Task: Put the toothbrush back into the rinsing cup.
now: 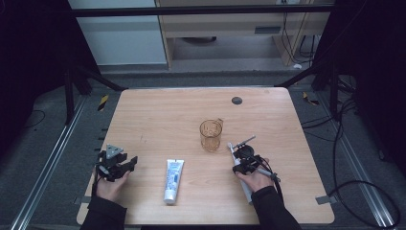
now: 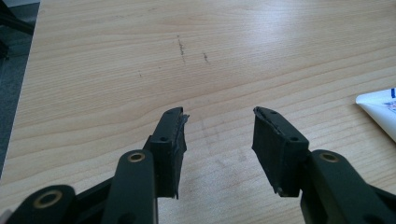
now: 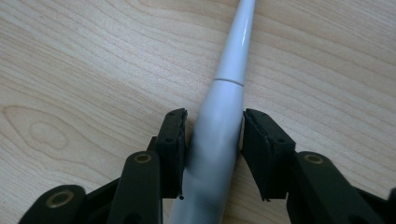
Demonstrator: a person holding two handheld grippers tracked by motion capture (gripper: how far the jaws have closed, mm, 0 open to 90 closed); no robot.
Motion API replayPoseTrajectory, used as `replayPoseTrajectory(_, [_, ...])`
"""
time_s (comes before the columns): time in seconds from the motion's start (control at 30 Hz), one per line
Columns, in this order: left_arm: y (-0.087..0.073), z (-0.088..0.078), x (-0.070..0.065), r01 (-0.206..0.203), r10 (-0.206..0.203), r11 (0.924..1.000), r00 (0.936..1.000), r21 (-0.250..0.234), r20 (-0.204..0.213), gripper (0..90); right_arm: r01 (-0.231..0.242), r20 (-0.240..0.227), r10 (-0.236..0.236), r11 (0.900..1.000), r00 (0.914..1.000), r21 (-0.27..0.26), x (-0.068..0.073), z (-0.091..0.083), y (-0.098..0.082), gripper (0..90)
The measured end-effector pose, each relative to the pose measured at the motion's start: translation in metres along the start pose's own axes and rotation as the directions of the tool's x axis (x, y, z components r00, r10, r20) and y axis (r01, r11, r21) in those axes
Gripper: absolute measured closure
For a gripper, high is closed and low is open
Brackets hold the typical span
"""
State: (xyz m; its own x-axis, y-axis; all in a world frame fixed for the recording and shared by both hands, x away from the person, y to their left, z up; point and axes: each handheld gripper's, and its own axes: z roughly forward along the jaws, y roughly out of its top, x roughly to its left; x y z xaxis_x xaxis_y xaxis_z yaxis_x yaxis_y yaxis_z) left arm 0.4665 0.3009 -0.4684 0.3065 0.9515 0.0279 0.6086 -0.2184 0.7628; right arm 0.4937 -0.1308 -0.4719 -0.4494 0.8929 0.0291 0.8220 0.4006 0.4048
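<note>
The right gripper has its two black jaws around the thick handle of a white electric toothbrush that lies flat on the light wooden table. In the right gripper view the left pad touches the handle's side, while the right pad sits at its other side with at most a hairline of space (too fine to tell whether it presses), so the handle is enclosed rather than clearly pinched. The toothbrush's slimmer neck runs out beyond the jaw tips across the wood grain.

In the high view the right gripper is low over the table near its right front part, held by the person's right hand, with the toothbrush's head end pointing toward a translucent amber plastic cup with a small handle, which stands upright just beyond and to the left of it.

The left gripper hovers with its jaws spread apart over bare wood, holding nothing. In the high view it is at the table's left front, and a white toothpaste tube with blue print lies flat between the two hands, apart from both.
</note>
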Motion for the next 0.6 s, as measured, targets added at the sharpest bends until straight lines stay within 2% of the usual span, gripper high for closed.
replayPoseTrajectory(0.17, [0.0000, 0.0001, 0.0000, -0.001, 0.001, 1.0000, 1.0000, 0.002, 0.000, 52.9, 0.009, 0.006, -0.009, 1.000, 0.9999, 0.002, 0.0005, 0.0014, 0.0003, 62.6])
replayPoseTrajectory(0.37, [0.0000, -0.0001, 0.0000, 0.001, -0.001, 1.0000, 1.0000, 0.000, 0.001, 52.8, -0.017, 0.023, 0.017, 1.000, 0.9996, 0.016, 0.0021, 0.0012, 0.0016, 66.9])
replayPoseTrajectory(0.57, [0.0000, 0.0000, 0.0001, 0.001, -0.001, 1.0000, 1.0000, 0.001, 0.001, 53.0, -0.024, 0.017, 0.024, 1.000, 0.9996, -0.002, -0.0019, 0.0000, 0.0007, 67.2])
replayPoseTrajectory(0.6, [0.0000, 0.0001, 0.0002, 0.001, -0.001, 1.0000, 1.0000, 0.001, 0.001, 53.0, -0.037, 0.018, 0.037, 0.999, 0.9991, -0.008, -0.0018, -0.0018, 0.0004, 67.3])
